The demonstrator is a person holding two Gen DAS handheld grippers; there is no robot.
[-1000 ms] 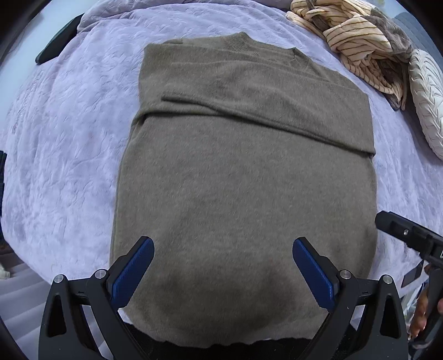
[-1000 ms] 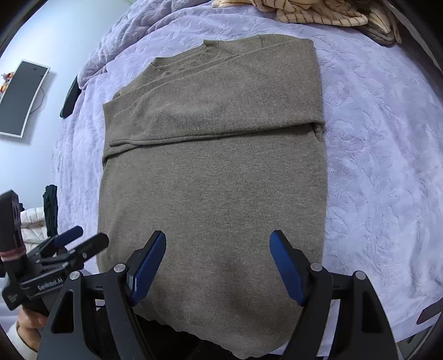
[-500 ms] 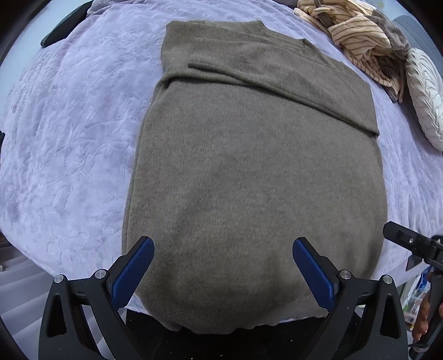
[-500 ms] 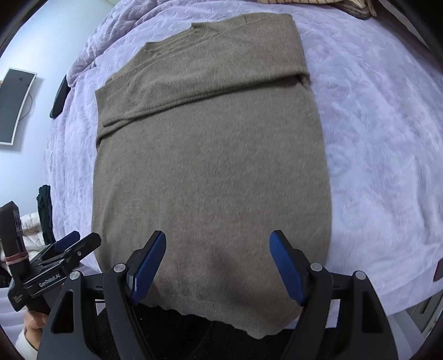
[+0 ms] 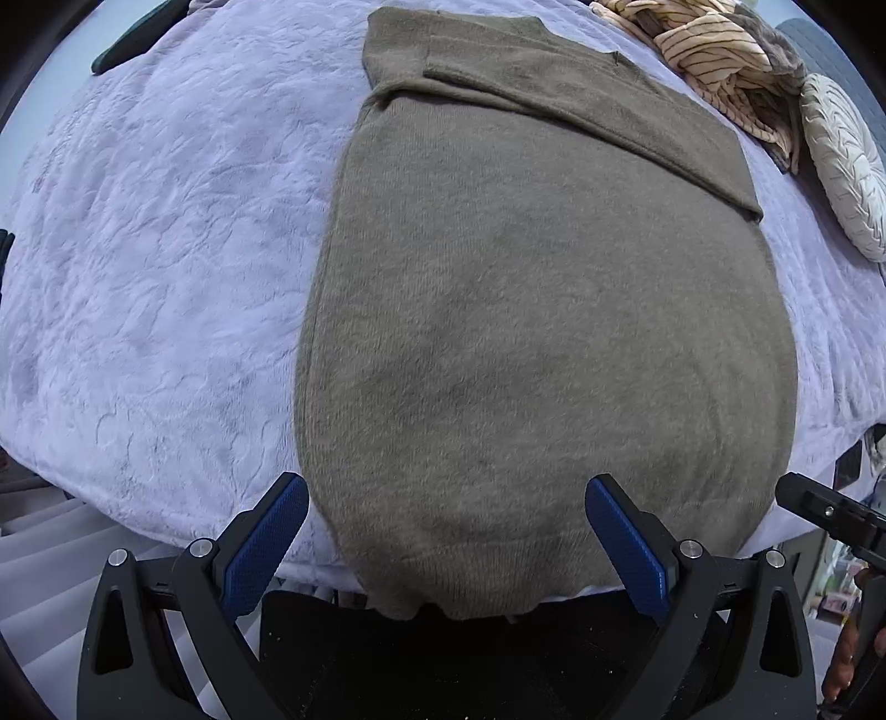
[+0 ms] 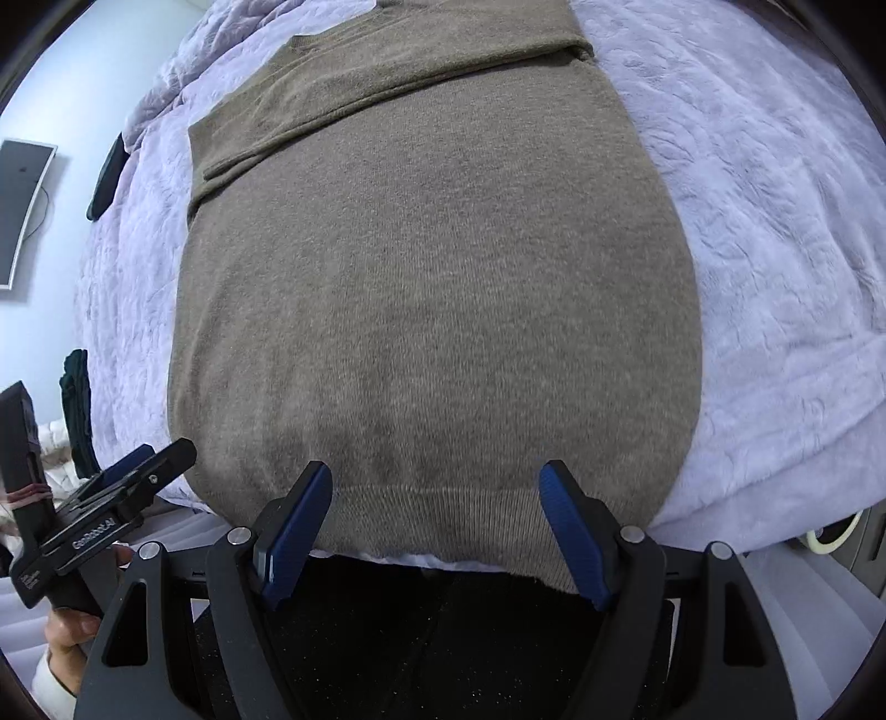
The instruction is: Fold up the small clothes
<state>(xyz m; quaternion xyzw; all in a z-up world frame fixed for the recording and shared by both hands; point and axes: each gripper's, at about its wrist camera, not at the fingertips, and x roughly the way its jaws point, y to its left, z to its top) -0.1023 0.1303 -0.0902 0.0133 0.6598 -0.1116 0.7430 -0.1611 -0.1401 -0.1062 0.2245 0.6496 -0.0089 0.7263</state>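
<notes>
An olive-brown knit sweater (image 5: 531,310) lies flat on the lavender bedspread (image 5: 166,266), sleeves folded across its chest, hem at the near edge of the bed. It also fills the right wrist view (image 6: 437,288). My left gripper (image 5: 446,540) is open, its blue pads straddling the hem's left part, just above it. My right gripper (image 6: 434,526) is open over the ribbed hem's right part. Neither holds cloth. The other gripper shows at the edge of each view.
A striped cream garment (image 5: 714,50) and a white ribbed cushion (image 5: 841,166) lie at the bed's far right. A dark flat object (image 5: 138,39) lies at the far left. A wall screen (image 6: 22,210) hangs left. The bed's edge (image 6: 786,487) drops off near me.
Both grippers have drawn back toward the near bed edge and lower, from above the sweater's lower body to its hem. Both stayed open. The sweater has not moved.
</notes>
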